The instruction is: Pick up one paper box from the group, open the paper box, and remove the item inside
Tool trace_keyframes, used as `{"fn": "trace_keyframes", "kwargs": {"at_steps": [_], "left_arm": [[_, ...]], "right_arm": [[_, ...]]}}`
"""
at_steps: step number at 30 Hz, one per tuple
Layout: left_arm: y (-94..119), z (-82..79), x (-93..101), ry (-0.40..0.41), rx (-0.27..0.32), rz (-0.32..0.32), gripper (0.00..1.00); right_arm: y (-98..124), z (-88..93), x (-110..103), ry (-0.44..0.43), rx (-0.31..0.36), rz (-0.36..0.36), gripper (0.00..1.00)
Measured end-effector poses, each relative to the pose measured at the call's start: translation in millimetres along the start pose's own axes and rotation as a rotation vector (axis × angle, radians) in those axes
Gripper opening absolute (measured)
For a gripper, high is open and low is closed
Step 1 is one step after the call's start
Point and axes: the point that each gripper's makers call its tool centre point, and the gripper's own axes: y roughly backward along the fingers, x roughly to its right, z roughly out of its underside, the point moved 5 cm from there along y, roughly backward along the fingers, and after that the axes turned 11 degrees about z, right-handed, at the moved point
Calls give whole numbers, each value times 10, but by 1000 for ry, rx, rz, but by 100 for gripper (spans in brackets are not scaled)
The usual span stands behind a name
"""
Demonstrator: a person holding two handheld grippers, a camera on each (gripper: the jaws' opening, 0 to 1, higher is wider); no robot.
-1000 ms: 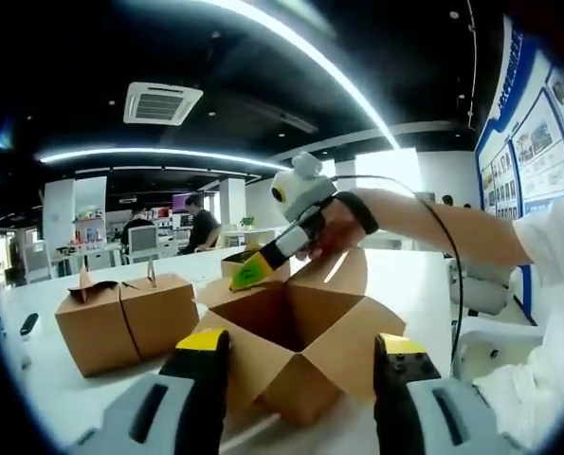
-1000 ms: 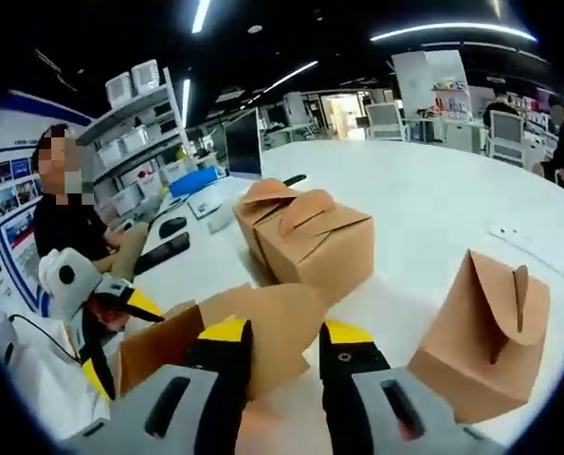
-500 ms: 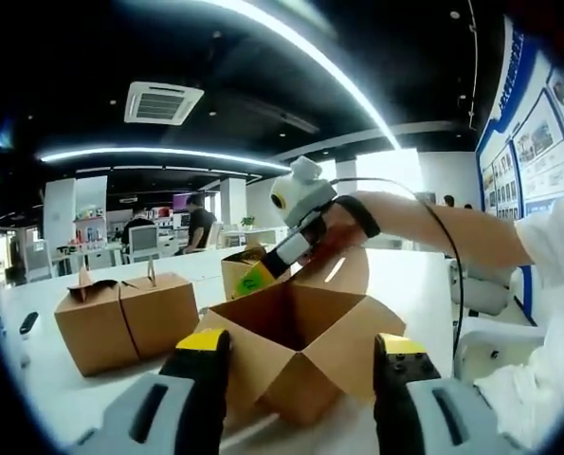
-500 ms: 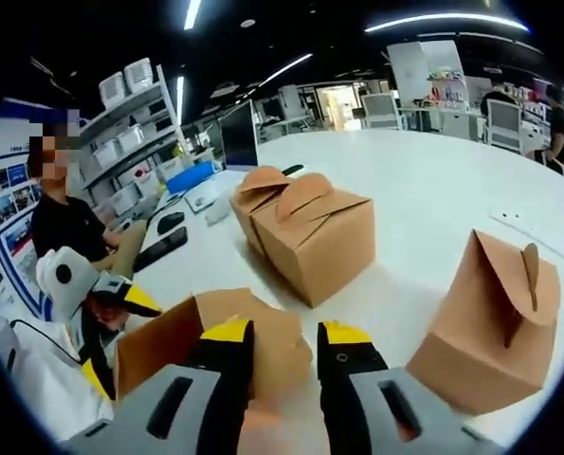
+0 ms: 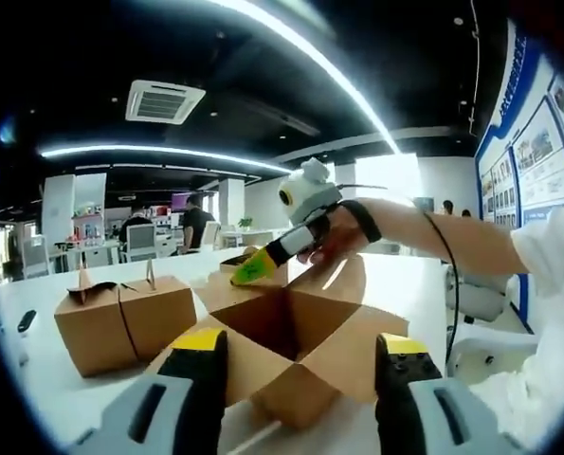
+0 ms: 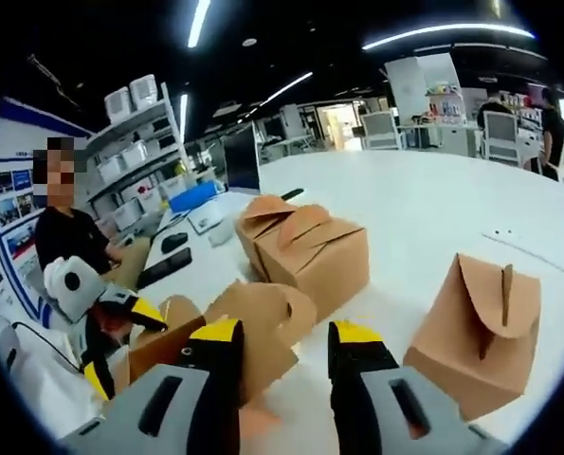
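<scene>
Office, white table | open box at 6 o'clock in left gripper view, closed boxes at 8 | right gripper at far flap, grip cannot be told | left gripper released, jaws apart | hold flaps wide, reach in slowly; contents unseen.

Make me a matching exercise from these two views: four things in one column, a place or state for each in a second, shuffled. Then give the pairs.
Things
1. open paper box
2. pair of closed boxes
3. single closed box
4. right gripper

Places or states
A. flaps spread, dark inside exposed, between the left gripper fingers
B. standing alone on the white table, right of the right gripper fingers
C. side by side, tops still tucked shut
D. tip reaching over the far flap of the open box

Pairs: 1-A, 2-C, 3-B, 4-D
</scene>
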Motion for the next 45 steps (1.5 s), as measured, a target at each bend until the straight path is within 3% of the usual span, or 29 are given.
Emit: {"fn": "trace_keyframes", "kwargs": {"at_steps": [12, 17, 25, 29, 33, 45], "left_arm": [[100, -189, 19, 1, 41, -3, 62], [187, -298, 27, -3, 64, -9, 59], [372, -414, 7, 8, 70, -19, 54], [463, -468, 25, 22, 83, -4, 54], [515, -508, 28, 36, 90, 0, 54], [661, -571, 1, 55, 117, -5, 49]], "right_arm": [[514, -196, -144, 89, 151, 67, 40], [766, -204, -285, 165, 203, 102, 40], [1088, -28, -599, 217, 313, 98, 40], [1307, 17, -671, 180, 383, 111, 39], [1454, 88, -685, 178, 406, 138, 39], [1595, 378, -822, 214, 434, 170, 39]]}}
